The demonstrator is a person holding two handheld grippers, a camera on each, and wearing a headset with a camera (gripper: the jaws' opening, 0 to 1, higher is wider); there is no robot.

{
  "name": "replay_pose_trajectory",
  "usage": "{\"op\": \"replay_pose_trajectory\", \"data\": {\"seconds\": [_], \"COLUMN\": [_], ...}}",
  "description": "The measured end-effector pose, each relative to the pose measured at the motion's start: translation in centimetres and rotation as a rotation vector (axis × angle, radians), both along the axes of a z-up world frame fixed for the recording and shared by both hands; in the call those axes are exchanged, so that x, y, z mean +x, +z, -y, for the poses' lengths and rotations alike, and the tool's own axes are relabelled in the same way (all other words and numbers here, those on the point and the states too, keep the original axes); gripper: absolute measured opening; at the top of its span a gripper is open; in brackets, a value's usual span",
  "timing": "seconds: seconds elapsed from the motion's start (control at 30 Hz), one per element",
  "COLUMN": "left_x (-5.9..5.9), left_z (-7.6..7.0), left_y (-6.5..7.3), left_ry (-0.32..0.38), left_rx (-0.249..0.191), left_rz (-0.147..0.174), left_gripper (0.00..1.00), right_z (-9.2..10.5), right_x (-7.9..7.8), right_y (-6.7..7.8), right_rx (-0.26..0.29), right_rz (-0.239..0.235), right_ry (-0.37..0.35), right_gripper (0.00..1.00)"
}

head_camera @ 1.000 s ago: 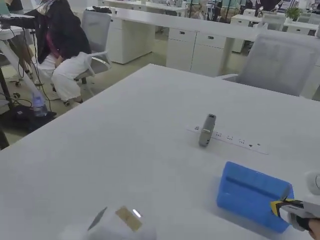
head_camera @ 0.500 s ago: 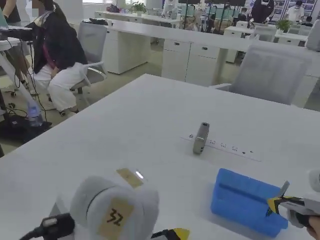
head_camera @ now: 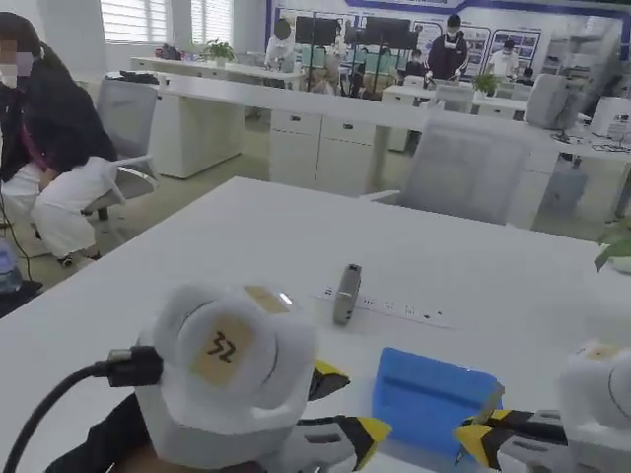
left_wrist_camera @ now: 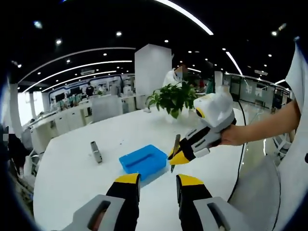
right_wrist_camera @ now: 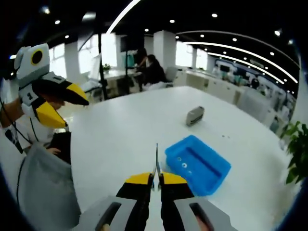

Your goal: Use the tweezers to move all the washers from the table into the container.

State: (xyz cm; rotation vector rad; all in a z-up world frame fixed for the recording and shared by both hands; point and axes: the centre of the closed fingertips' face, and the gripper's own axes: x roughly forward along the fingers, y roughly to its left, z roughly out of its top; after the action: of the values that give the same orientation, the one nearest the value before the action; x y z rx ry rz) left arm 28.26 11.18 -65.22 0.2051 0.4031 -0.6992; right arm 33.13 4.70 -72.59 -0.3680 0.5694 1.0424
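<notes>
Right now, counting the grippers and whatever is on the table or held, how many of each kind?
Blue container: 1
Grey device on the table: 1
Tweezers, held by the right gripper: 1
Grippers: 2, counting the open left gripper
Total: 5

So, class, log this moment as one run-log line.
left gripper: open, empty | right gripper: shut on tweezers | blue container: on white table
</notes>
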Motion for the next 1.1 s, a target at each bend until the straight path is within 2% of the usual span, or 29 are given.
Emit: {"op": "replay_pose_trajectory", "data": {"seconds": [0.03,0.07,0.13,0.27,0.3,0.4,0.5,0.53,0.6,0.7,0.87,0.93,1.03,1.1], "left_x": [-0.1,-0.1,-0.5,-0.7,-0.8,-1.7,-2.1,-2.0,-1.8,-1.7,-2.0,-2.0,-1.9,-1.6], "left_z": [0.5,1.0,2.4,3.8,4.1,5.8,6.7,6.8,7.1,7.3,8.2,8.1,7.7,7.3], "left_y": [-0.1,-0.1,-0.4,-1.4,-1.6,-2.5,-3.9,-4.6,-5.3,-6.6,-9.0,-9.8,-11.0,-12.0], "left_ry": [-0.033,-0.062,-0.138,-0.229,-0.254,-0.384,-0.458,-0.475,-0.486,-0.528,-0.586,-0.591,-0.598,-0.605], "left_rx": [0.010,0.011,0.008,0.048,0.051,0.057,0.101,0.123,0.139,0.182,0.227,0.210,0.222,0.251], "left_rz": [-0.003,-0.001,-0.007,-0.007,-0.011,-0.038,-0.045,-0.050,-0.053,-0.060,-0.087,-0.114,-0.120,-0.118], "left_gripper": [0.28,0.28,0.29,0.28,0.26,0.19,0.15,0.13,0.11,0.10,0.00,0.00,0.00,0.00], "right_z": [-0.4,-0.7,-0.8,-1.0,-1.0,-0.8,-0.2,0.2,0.6,1.1,1.0,1.3,1.5,1.6], "right_x": [-1.3,-2.2,-3.4,-5.4,-5.5,-6.7,-6.8,-6.7,-6.7,-6.6,-6.2,-6.1,-5.9,-5.6], "right_y": [-0.2,-0.2,-0.5,-1.6,-1.8,-3.4,-4.7,-5.2,-5.9,-6.8,-7.8,-8.7,-9.8,-10.4], "right_rx": [-0.020,-0.029,-0.075,-0.165,-0.175,-0.247,-0.316,-0.344,-0.385,-0.447,-0.500,-0.543,-0.573,-0.578], "right_rz": [-0.030,-0.038,-0.031,0.000,-0.001,-0.033,-0.038,-0.035,-0.037,-0.007,0.009,0.016,0.025,0.020], "right_ry": [0.049,0.089,0.123,0.225,0.236,0.306,0.349,0.362,0.391,0.456,0.503,0.522,0.527,0.518], "right_gripper": [0.03,0.03,0.03,0.03,0.03,0.04,0.03,0.03,0.03,0.03,0.03,0.04,0.04,0.04]}}
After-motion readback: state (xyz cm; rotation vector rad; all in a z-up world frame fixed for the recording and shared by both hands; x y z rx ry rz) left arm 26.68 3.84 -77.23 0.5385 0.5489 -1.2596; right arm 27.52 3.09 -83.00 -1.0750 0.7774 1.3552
